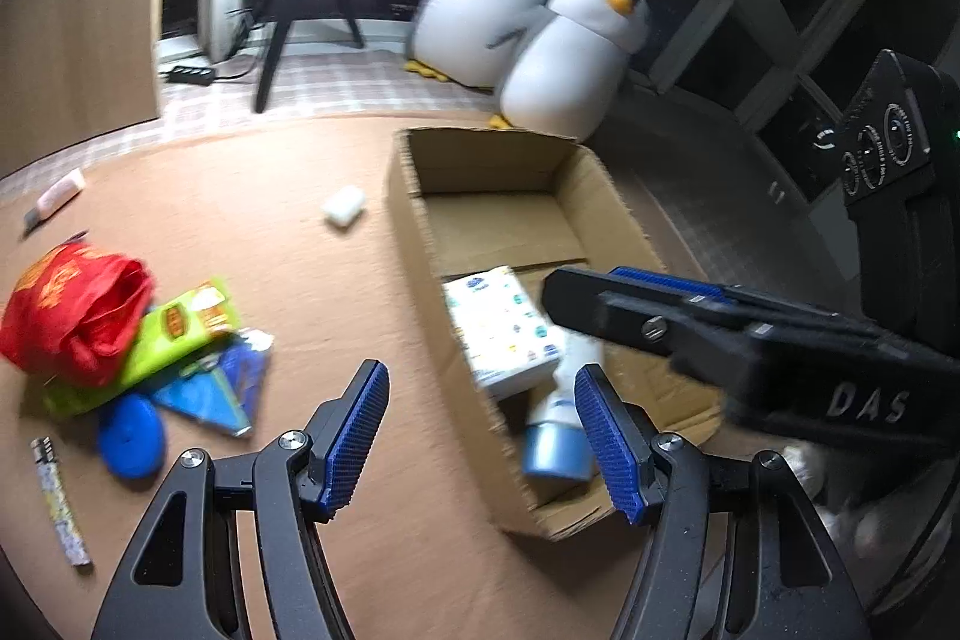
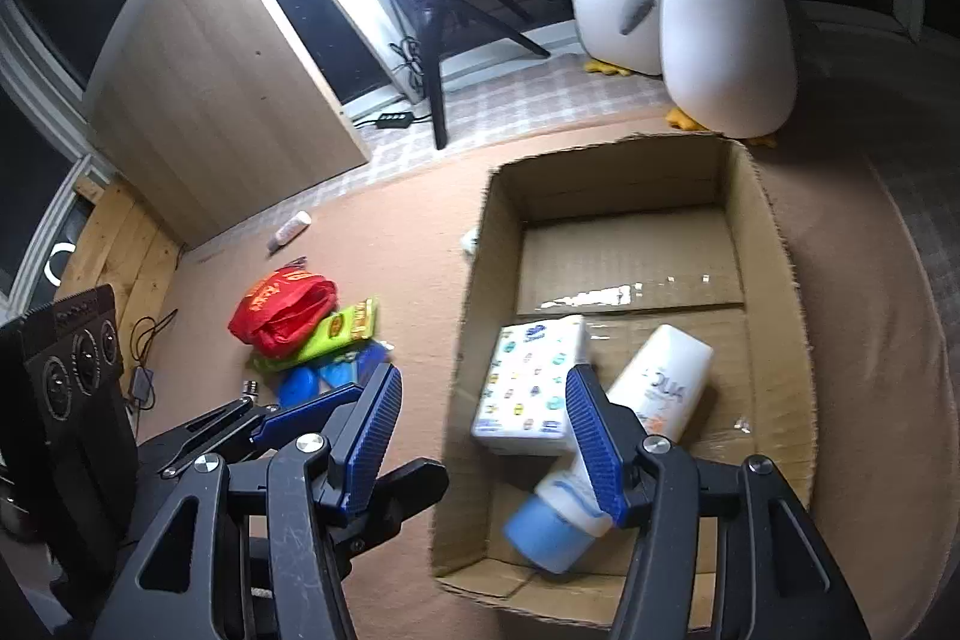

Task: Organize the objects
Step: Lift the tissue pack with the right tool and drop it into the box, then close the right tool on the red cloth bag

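Loose objects: red bag (image 1: pixel 72 313), green packet (image 1: pixel 174 334), blue pouch (image 1: pixel 222 382) and blue disc (image 1: pixel 131 435) heaped on the brown mat (image 1: pixel 288 280), left of the cardboard box (image 1: pixel 414 244); patterned stick (image 1: pixel 60 502) just apart; white lump (image 1: pixel 343 206) and pink tube (image 1: pixel 57 196) farther off.
Direction from left gripper (image 1: pixel 480 436): heap to its left, near; box rim straight ahead.
Nearer hand: left, judging by both views.
Stick axis: running away from the camera, slightly tilted.
Box contents: tissue pack (image 2: pixel 534 388) and white bottle (image 2: pixel 648 400) with blue cap, lying diagonally, touching the pack.
Left gripper state: spread, nothing between the pads.
Right gripper (image 2: pixel 480 436) state: spread over the box, empty.
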Action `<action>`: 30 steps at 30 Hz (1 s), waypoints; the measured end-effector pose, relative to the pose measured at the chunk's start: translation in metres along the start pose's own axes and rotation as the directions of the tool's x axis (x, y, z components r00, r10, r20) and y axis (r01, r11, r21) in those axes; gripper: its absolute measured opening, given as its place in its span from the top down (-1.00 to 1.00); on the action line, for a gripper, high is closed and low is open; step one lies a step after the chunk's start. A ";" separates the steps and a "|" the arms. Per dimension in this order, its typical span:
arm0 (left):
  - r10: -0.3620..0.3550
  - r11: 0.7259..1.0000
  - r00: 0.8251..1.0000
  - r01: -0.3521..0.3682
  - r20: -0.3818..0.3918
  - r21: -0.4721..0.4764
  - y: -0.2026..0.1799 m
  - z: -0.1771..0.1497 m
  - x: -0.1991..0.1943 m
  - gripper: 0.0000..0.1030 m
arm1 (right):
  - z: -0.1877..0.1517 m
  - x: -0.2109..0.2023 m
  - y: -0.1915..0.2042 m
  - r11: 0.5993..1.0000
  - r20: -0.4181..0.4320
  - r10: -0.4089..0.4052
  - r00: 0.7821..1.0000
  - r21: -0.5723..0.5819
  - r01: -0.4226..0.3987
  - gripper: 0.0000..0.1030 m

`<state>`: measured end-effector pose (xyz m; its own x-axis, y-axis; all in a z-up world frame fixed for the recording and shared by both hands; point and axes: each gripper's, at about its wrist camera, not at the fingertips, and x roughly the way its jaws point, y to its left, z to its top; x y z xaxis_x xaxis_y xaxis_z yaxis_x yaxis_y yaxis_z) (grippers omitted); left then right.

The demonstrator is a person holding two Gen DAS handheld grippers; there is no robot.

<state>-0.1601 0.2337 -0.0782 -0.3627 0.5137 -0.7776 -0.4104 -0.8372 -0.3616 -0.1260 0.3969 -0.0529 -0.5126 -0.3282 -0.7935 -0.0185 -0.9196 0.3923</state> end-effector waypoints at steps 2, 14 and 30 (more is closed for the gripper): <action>0.015 1.000 1.000 -0.015 0.000 -0.012 0.010 -0.005 -0.005 -0.32 | 0.000 0.001 0.008 1.000 0.001 0.008 1.000 -0.006 -0.008 -0.04; 0.141 0.977 0.990 -0.136 0.018 -0.165 0.116 -0.043 -0.053 -0.32 | -0.004 0.026 0.059 0.996 -0.047 0.064 0.997 -0.057 -0.067 -0.04; 0.226 0.913 0.972 -0.187 0.068 -0.361 0.260 -0.019 -0.087 -0.32 | 0.035 0.113 0.130 0.987 -0.132 0.129 0.983 -0.076 -0.140 -0.03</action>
<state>-0.2190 -0.0317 -0.1148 -0.5023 0.3227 -0.8022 -0.0045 -0.9287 -0.3707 -0.2162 0.2482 -0.0753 -0.3933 -0.4697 -0.7904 0.1186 -0.8784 0.4630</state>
